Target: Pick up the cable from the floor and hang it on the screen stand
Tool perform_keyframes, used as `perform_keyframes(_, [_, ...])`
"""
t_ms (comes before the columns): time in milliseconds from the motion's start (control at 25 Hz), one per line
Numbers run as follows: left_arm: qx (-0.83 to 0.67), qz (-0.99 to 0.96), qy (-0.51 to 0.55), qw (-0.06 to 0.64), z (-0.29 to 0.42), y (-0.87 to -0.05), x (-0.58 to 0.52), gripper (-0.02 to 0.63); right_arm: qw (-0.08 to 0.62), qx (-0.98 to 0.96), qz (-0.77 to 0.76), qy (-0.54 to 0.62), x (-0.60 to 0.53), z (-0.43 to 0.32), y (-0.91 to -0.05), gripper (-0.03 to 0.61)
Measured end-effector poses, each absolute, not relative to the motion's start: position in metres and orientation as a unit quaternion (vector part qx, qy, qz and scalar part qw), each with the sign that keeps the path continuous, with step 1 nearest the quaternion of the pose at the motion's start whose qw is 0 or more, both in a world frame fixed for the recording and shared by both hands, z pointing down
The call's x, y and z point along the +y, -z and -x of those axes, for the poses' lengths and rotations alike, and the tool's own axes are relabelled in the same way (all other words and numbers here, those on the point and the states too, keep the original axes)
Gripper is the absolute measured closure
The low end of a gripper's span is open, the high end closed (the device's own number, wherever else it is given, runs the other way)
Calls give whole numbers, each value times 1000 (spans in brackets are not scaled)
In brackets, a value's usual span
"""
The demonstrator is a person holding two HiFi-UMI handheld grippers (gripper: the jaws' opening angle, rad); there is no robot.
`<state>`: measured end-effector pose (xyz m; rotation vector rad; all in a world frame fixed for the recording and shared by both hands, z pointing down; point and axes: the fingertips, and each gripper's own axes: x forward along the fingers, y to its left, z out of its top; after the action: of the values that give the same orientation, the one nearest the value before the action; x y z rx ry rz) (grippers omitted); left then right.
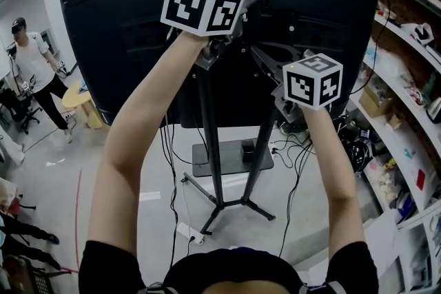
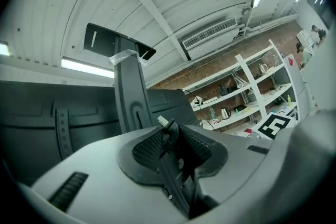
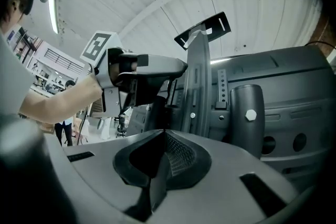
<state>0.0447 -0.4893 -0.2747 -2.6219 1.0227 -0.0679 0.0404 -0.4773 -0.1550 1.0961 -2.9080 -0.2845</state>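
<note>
The left tool [image 2: 171, 135] is clamped on a thin black white-tipped cable [image 2: 165, 124], with the grey metal screen-stand post [image 2: 131, 93] just ahead of it. The right tool [image 3: 161, 139] has its jaws together, empty.

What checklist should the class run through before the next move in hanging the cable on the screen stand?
1. Cable clamped in the left gripper: ok, the pads press on it.
2. Right gripper free to help: ok, it is shut with nothing seen in it.
3. Stand column within reach: ok, it is directly ahead of the left gripper.
4. Cable draped over the top bracket: not ok, the held end sits below the bracket.
5. Trailing length free of the other cables: cannot tell.
</note>
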Motion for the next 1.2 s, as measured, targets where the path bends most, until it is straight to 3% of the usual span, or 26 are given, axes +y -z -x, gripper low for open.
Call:
perform_keyframes(480, [390, 901, 28, 190, -36, 177, -485, 515, 21, -930, -354, 99, -467, -50, 106, 554])
perform_keyframes(960, [419, 888, 25, 188, -8, 143, -493, 514, 14, -937, -327, 117, -471, -34, 88, 555])
perform_keyframes(1200, [420, 886, 0, 199, -11, 145, -480, 480, 4, -938, -328, 113, -471, -20, 81, 554])
